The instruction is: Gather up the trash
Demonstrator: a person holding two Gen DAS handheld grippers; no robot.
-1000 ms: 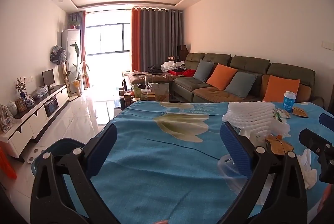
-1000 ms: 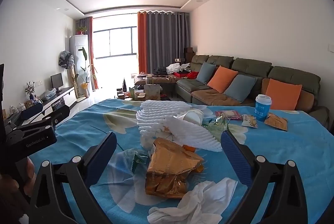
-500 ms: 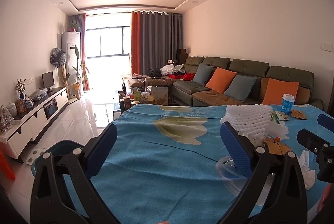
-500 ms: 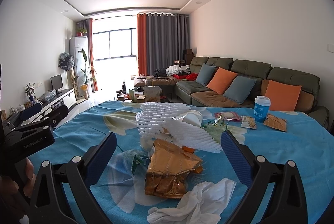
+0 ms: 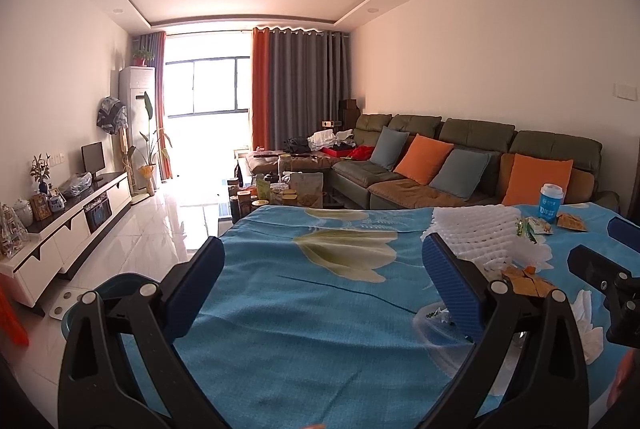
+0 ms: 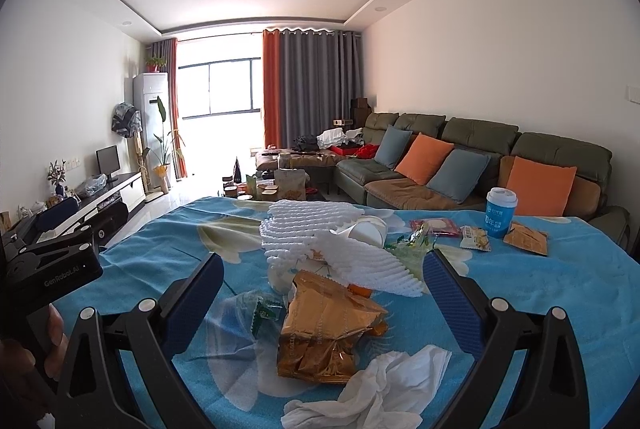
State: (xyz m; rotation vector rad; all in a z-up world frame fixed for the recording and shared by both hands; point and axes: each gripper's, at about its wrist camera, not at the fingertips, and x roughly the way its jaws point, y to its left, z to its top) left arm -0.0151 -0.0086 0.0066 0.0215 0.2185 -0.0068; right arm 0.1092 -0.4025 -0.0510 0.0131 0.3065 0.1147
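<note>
- Table under a blue cloth with a pale flower print (image 6: 560, 281): carries all the trash, heaped near its middle.
- Left gripper (image 5: 324, 283): black frame, blue pads, jaws wide apart over bare cloth, holding nothing; the heap lies to its right.
- Right gripper (image 6: 324, 283): jaws wide apart, empty, with the heap between and beyond its fingers.
- White foam netting sheets (image 6: 320, 233): top of the heap.
- Crumpled gold foil snack bag (image 6: 324, 329): just before the netting.
- Crumpled white tissue (image 6: 372, 389): nearest the right wrist camera, touching the bag.
- Blue paper cup with white lid (image 6: 500, 211): upright, apart, among small wrappers.
</note>
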